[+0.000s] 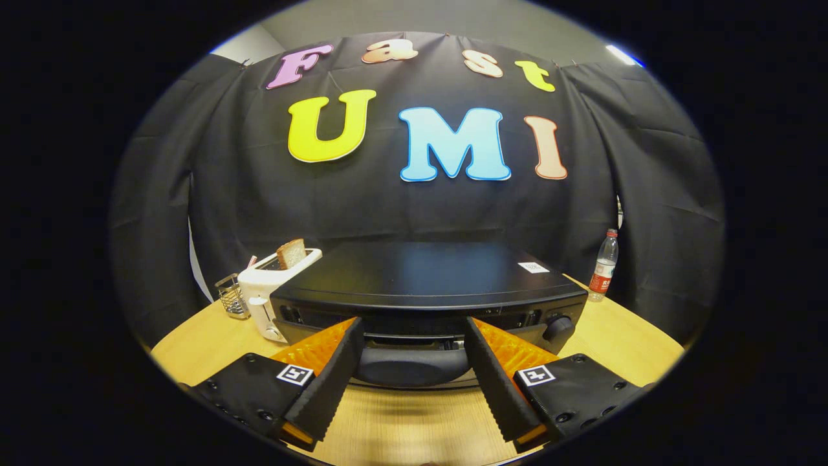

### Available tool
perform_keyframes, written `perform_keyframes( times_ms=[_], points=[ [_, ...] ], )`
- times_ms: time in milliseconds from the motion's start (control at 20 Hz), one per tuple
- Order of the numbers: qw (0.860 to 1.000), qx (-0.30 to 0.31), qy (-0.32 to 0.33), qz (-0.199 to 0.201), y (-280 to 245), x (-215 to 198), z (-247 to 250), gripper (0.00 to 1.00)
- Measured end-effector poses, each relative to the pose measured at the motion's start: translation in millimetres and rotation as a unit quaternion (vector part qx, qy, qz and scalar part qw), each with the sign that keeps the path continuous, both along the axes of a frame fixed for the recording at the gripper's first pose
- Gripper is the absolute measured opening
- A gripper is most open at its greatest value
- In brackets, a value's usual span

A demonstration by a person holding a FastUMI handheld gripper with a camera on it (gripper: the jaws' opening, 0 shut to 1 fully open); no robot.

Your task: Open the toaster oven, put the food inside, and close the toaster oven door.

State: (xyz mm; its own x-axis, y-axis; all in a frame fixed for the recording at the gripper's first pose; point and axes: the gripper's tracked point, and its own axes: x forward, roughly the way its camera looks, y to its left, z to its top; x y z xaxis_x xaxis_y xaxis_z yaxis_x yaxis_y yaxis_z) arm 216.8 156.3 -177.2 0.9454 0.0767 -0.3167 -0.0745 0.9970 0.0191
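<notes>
Gripper point(414, 333) fingers stand apart, released, with the toaster oven's door handle point(412, 366) between them; neither finger presses on it. Toaster oven point(427, 278) sits on the wooden table point(401, 427) directly ahead, black, with its door shut and a control knob point(557, 328) on the side by the right finger. A small white label point(533, 267) lies on its top. Beside its other end stands a white pop-up toaster point(272, 291) with 1 slice of bread point(292, 253) upright in a slot. A wire rack point(231, 296) stands just beyond that toaster. A plastic bottle point(603, 265) with a red label stands near the oven's far corner on the knob side.
</notes>
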Motion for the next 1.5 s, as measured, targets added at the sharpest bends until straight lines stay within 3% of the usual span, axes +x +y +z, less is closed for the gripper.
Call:
perform_keyframes(
  times_ms=[850,1250,1500],
  points=[
    [0.999,-0.012,0.044,-0.001,-4,-71,-39,0.98],
    [0.994,-0.023,0.106,0.009,-2,-104,-75,0.98],
    [0.994,-0.006,0.104,0.022,0,-128,-60,0.98]
  ],
)
